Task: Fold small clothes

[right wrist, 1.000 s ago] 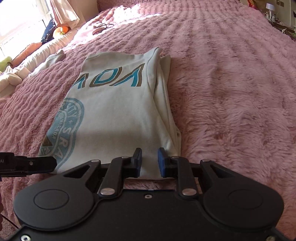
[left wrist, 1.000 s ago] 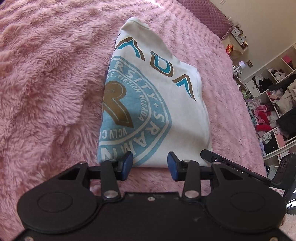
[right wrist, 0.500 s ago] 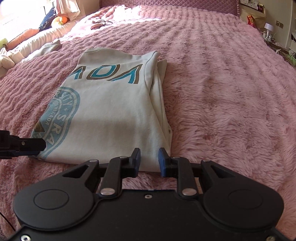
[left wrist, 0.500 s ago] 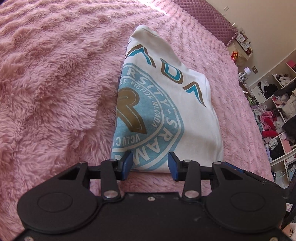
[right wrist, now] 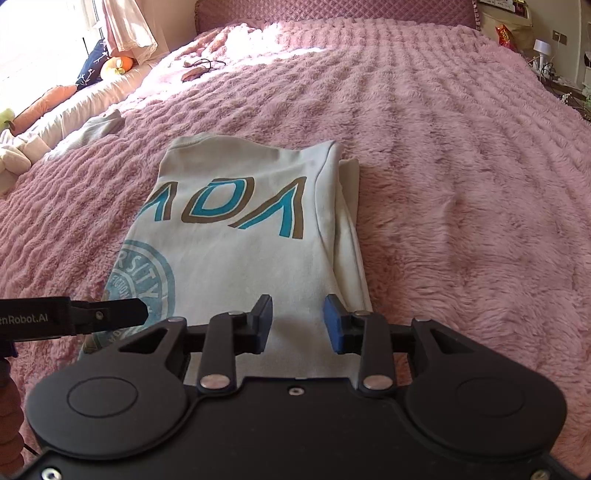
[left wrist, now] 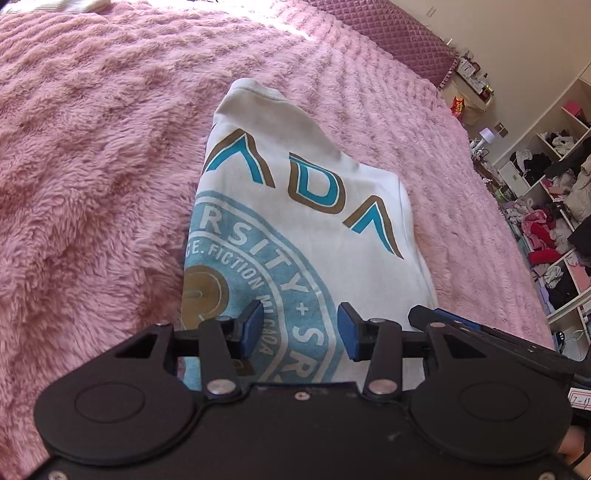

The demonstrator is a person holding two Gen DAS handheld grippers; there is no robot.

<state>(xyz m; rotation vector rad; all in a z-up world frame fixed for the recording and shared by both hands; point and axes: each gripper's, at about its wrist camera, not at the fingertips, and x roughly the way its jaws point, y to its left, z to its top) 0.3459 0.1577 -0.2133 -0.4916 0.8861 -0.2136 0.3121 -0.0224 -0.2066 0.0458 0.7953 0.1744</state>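
Observation:
A white T-shirt [left wrist: 295, 206] with blue and brown lettering and a round blue emblem lies folded into a long strip on the pink fuzzy bedspread [left wrist: 92, 166]. It also shows in the right wrist view [right wrist: 236, 236]. My left gripper [left wrist: 300, 326] is open, its blue pads over the near end of the shirt above the emblem. My right gripper [right wrist: 297, 323] is open over the near right end of the shirt. Neither holds cloth. The left gripper's finger [right wrist: 110, 314] shows at the left of the right wrist view.
The pink bedspread [right wrist: 461, 184] stretches all around the shirt. A quilted headboard [right wrist: 332, 11] stands at the far end. Shelves full of clothes [left wrist: 554, 206] are at the right. Pillows and a grey cloth [right wrist: 92, 129] lie at the far left edge of the bed.
Both grippers have moved forward over the near end of the shirt. The right gripper's jaws have opened wider. The shirt has not moved.

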